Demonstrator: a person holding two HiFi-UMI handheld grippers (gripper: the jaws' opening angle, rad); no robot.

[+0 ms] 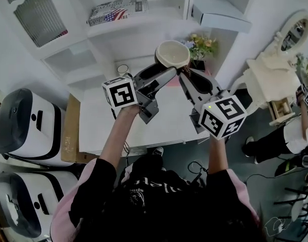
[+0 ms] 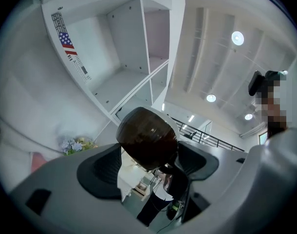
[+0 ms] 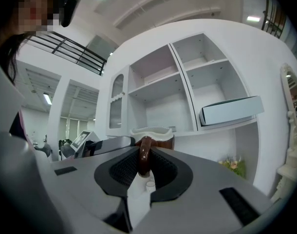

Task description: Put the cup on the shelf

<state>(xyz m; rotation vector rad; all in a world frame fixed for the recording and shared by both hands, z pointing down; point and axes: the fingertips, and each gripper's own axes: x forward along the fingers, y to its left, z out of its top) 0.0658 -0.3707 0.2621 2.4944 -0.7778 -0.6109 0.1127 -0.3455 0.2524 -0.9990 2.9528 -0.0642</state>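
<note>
1. Above the white desk, the cup hangs in the air, carried by both tools at once and touching no surface.
2. The left gripper is clamped on the cup's brown body. Its own view shows the rounded underside filling the gap between the pads.
3. The right gripper is closed on the handle, with the loop pinched upright between its jaws (a narrow hold, probably the weaker of the two).
4. The cup sits roughly upright with its cream mouth up, so its long axis is near vertical. The handle faces the person's right side.
5. The shelf unit lies straight ahead of the gripper tips, beyond the cup. One open bay holds a flag-printed magazine, and another holds a pale box.
6. Neither hand is nearer, since the cup sits at both sets of tips. The coming move therefore looks like a joint push forward. The base must clear a ledge lip before it is lowered, and the bay under the box, seen just behind the cup from the right gripper view, appears closest.
</note>
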